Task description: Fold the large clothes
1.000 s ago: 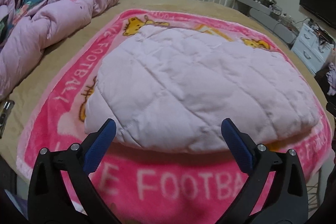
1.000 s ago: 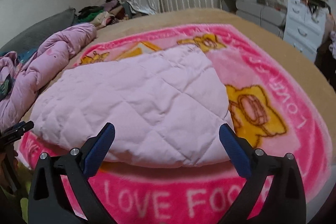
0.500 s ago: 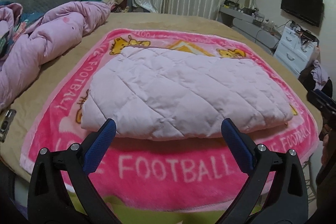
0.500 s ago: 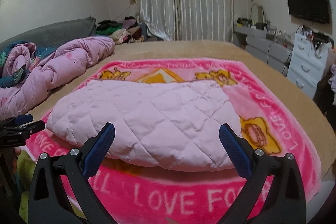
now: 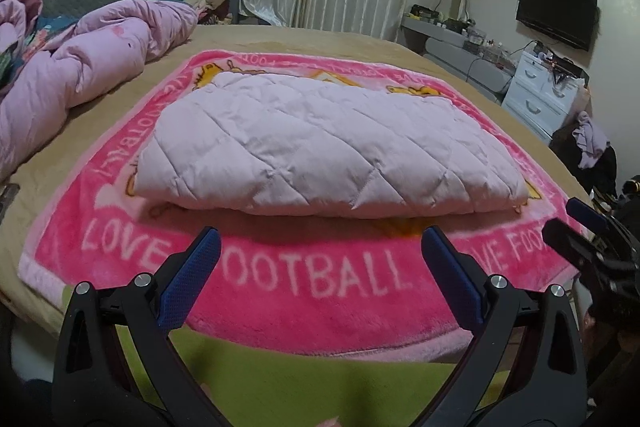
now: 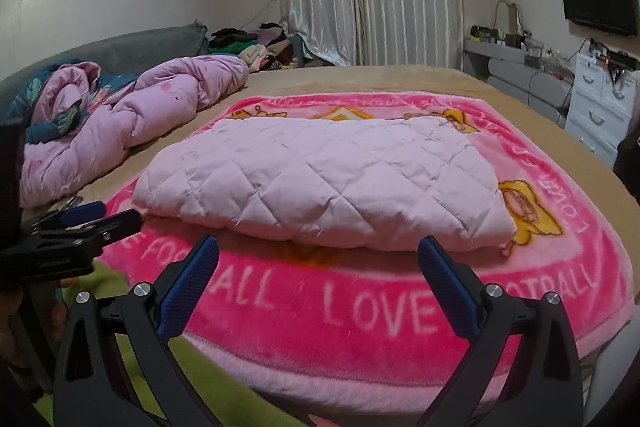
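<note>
A pale pink quilted garment (image 5: 320,143) lies folded into a flat rectangle on a bright pink "LOVE FOOTBALL" blanket (image 5: 312,275) spread on the bed. It also shows in the right wrist view (image 6: 328,183). My left gripper (image 5: 320,259) is open and empty, held back over the blanket's near edge, short of the garment. My right gripper (image 6: 318,263) is open and empty in the same way. Each gripper shows at the edge of the other's view: the right one (image 5: 588,239) and the left one (image 6: 80,223).
A crumpled pink duvet (image 5: 88,63) lies on the left of the bed. A pile of clothes (image 6: 256,43) sits by the curtains. White drawers (image 5: 540,95), a grey bench and a wall TV (image 5: 556,11) stand at the right. A green cloth (image 5: 320,379) hangs below the blanket's near edge.
Both grippers have drawn back from the folded garment toward the bed's near edge and lowered. The garment lies where it was and both stay open.
</note>
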Available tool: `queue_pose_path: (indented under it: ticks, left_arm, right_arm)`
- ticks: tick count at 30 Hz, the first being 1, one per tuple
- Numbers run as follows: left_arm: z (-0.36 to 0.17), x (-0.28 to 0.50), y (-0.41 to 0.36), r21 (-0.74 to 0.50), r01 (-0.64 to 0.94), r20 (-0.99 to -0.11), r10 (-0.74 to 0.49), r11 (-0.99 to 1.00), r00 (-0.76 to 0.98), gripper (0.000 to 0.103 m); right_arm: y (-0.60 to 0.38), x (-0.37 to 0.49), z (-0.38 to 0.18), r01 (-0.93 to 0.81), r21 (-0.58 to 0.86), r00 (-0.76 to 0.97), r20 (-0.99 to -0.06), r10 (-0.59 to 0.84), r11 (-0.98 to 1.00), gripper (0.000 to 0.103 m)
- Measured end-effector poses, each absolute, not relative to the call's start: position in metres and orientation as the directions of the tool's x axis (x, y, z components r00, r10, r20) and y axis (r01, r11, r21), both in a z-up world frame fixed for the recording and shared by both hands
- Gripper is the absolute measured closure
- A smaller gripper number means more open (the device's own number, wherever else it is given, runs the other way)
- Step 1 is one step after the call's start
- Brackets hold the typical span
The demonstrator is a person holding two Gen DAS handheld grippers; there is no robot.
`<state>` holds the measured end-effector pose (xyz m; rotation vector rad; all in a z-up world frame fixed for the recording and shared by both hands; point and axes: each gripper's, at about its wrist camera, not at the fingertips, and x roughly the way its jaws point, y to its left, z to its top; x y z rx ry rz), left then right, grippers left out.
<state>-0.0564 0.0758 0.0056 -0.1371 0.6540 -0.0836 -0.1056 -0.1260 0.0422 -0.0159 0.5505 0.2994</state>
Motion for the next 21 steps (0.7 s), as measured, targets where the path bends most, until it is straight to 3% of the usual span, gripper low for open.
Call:
queue_pose_path:
  ticks: [8, 21]
  left_arm:
    - [-0.005, -0.060, 0.075, -0.155, 0.006, -0.619, -0.102, 0.988, 0.779, 0.009]
    - [-0.003, -0.063, 0.074, -0.121, -0.022, -0.615, -0.057, 0.992, 0.786, 0.009]
  right_arm:
    - [-0.113, -0.102, 0.025, -0.279, 0.059, 0.771, -0.582, 0.261, 0.958, 0.004]
    - [-0.112, -0.098, 0.022, -0.284, 0.065, 0.751, -0.605, 0.264, 0.957, 0.004]
